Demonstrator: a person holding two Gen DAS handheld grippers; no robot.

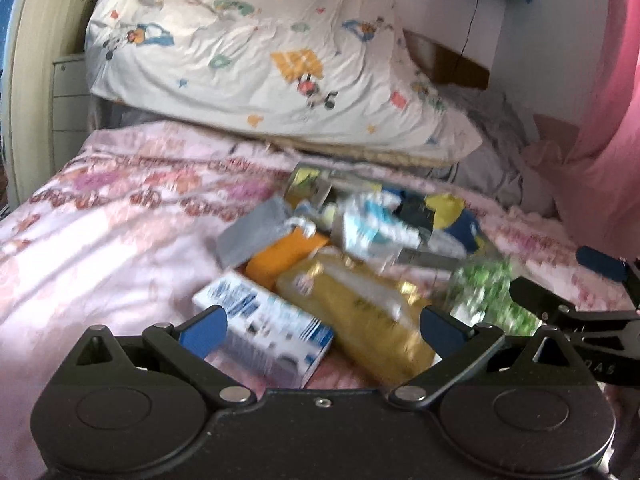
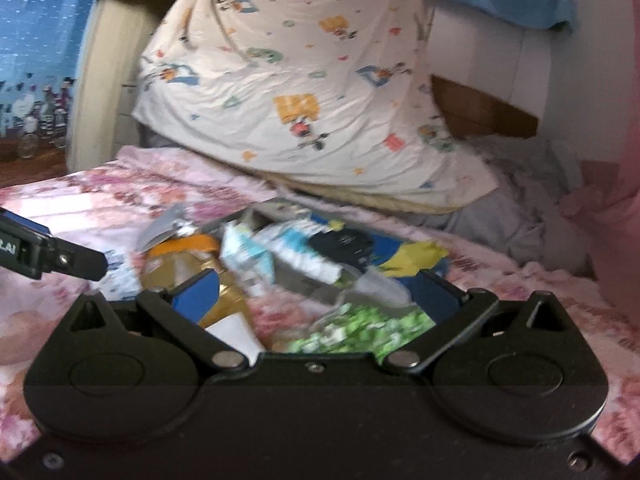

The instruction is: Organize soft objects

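Both tools hang released over a heap of packets on the bed [image 1: 100,208]: the left tool [image 1: 322,330] spans a white-and-blue carton [image 1: 264,332] and a yellow bag [image 1: 360,316], while the right tool [image 2: 316,292] sits above a green-printed packet [image 2: 360,330]. Neither grips anything, so I judge they are spread wide to pick from the pile (blurred, so labels are unreadable). A cartoon-print pillow [image 1: 248,60] leans at the bed's head, clear of the heap.
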